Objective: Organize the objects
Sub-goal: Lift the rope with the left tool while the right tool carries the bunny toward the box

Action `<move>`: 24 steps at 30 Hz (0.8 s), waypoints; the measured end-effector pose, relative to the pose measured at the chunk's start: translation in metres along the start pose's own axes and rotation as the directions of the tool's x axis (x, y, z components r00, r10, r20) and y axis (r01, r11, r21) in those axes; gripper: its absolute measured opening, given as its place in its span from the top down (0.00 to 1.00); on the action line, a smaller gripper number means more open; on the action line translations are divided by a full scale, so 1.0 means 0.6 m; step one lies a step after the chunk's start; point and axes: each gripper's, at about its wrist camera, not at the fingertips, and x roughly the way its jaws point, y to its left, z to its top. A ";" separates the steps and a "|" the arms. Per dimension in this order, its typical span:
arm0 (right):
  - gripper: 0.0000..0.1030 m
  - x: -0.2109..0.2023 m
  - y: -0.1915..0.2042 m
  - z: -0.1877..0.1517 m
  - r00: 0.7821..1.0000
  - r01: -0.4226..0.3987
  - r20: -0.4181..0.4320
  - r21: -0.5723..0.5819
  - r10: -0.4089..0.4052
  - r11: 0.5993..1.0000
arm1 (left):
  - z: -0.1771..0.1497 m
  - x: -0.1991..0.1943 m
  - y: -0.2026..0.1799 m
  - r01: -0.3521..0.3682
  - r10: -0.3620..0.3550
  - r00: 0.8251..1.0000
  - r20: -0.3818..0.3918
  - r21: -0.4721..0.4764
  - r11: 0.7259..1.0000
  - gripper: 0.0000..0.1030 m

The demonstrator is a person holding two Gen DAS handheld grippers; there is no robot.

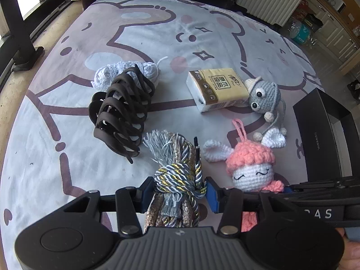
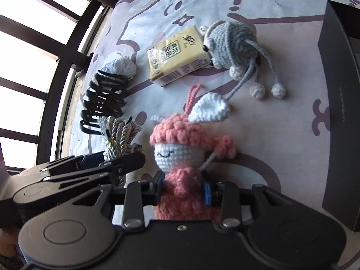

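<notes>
Left tongs (image 1: 180,191) clamped on knotted tassel cord (image 1: 177,175); pink crochet doll (image 1: 254,168) just beside.

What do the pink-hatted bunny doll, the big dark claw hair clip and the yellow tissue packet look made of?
Pink-hatted bunny doll: crocheted yarn, matte, with visible stitch loops. Big dark claw hair clip: probably moulded plastic, matte brown-black, with smooth curved prongs. Yellow tissue packet: likely thin printed plastic film, slightly glossy, with a barcode.

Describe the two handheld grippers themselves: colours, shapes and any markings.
Both are matte black plastic. The left gripper has a ribbed grey body, two round black discs at its sides, silver rivets on angular black linkage arms and blue finger pads. The right gripper is built alike, with a smooth black body. White letters mark its side in the left wrist view. No cables or sleeves show.
</notes>
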 end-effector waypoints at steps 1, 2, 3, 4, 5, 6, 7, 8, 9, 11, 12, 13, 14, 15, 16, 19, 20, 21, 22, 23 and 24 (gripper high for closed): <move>0.69 -0.002 0.003 -0.001 1.000 0.001 0.007 -0.015 -0.001 1.000 | 0.000 -0.001 0.001 0.001 -0.001 1.000 0.002 -0.002 1.000 0.52; 0.70 -0.004 0.005 -0.001 1.000 0.003 0.015 -0.023 -0.003 1.000 | 0.000 -0.002 0.002 0.002 -0.002 1.000 0.005 -0.005 1.000 0.52; 0.70 -0.006 0.006 -0.001 1.000 0.003 0.023 -0.024 -0.002 1.000 | 0.001 -0.003 0.003 0.003 -0.002 1.000 0.008 -0.009 1.000 0.52; 0.70 -0.011 0.006 0.001 0.999 0.000 0.034 -0.023 0.001 1.000 | 0.002 -0.005 0.004 0.003 -0.003 1.000 0.013 -0.014 1.000 0.52; 0.71 -0.016 0.006 0.002 0.999 -0.002 0.046 -0.025 0.004 1.000 | 0.003 -0.007 0.006 0.004 -0.004 1.000 0.018 -0.020 1.000 0.52; 0.71 -0.021 0.008 0.002 0.998 -0.003 0.058 -0.028 0.005 1.000 | 0.005 -0.009 0.007 0.006 -0.005 1.000 0.025 -0.028 1.000 0.52; 0.71 -0.026 0.009 0.003 0.997 -0.002 0.071 -0.033 0.005 0.999 | 0.006 -0.012 0.009 0.007 -0.006 1.000 0.031 -0.036 0.999 0.52; 0.71 -0.031 0.010 0.004 0.997 -0.002 0.083 -0.039 0.005 0.999 | 0.007 -0.015 0.010 0.008 -0.006 0.999 0.037 -0.043 0.999 0.52; 0.71 -0.037 0.012 0.005 0.995 -0.002 0.095 -0.045 0.007 0.999 | 0.009 -0.018 0.011 0.010 -0.008 0.999 0.044 -0.049 0.999 0.52; 0.71 -0.051 0.016 0.008 0.993 -0.007 0.120 -0.057 0.014 0.998 | 0.014 -0.026 0.012 0.015 -0.011 0.998 0.058 -0.061 0.998 0.52; 0.71 -0.058 0.017 0.009 0.991 -0.010 0.132 -0.060 0.018 0.998 | 0.016 -0.030 0.012 0.018 -0.014 0.998 0.066 -0.066 0.998 0.52; 0.71 -0.065 0.017 0.010 0.989 -0.014 0.143 -0.062 0.023 0.998 | 0.018 -0.034 0.012 0.021 -0.016 0.997 0.072 -0.069 0.997 0.52; 0.71 -0.073 0.018 0.011 0.988 -0.016 0.154 -0.065 0.026 0.998 | 0.020 -0.038 0.012 0.023 -0.018 0.997 0.078 -0.072 0.997 0.52; 0.71 -0.080 0.019 0.011 0.986 -0.017 0.165 -0.069 0.028 0.997 | 0.022 -0.041 0.011 0.026 -0.019 0.996 0.084 -0.074 0.997 0.52; 0.71 -0.087 0.020 0.011 0.984 -0.017 0.176 -0.073 0.030 0.997 | 0.024 -0.046 0.009 0.028 -0.021 0.996 0.091 -0.076 0.997 0.52; 0.71 -0.107 0.023 0.013 0.979 -0.019 0.200 -0.083 0.035 0.996 | 0.030 -0.056 0.003 0.032 -0.024 0.994 0.106 -0.078 0.996 0.52; 0.71 -0.112 0.024 0.013 0.978 -0.020 0.207 -0.085 0.037 0.996 | 0.031 -0.059 0.001 0.035 -0.027 0.994 0.109 -0.080 0.996 0.52; 0.71 -0.117 0.024 0.013 0.976 -0.019 0.214 -0.086 0.037 0.996 | 0.033 -0.061 -0.001 0.041 -0.031 0.993 0.111 -0.082 0.996 0.52; 0.71 -0.123 0.024 0.013 0.974 -0.018 0.221 -0.087 0.037 0.996 | 0.035 -0.064 -0.003 0.046 -0.036 0.993 0.113 -0.083 0.995 0.52; 0.71 -0.129 0.024 0.014 0.973 -0.019 0.229 -0.088 0.039 0.996 | 0.038 -0.068 -0.007 0.049 -0.040 0.992 0.116 -0.082 0.995 0.52; 0.71 -0.135 0.023 0.013 0.971 -0.020 0.237 -0.088 0.040 0.996 | 0.041 -0.071 -0.011 0.051 -0.042 0.992 0.120 -0.078 0.996 0.52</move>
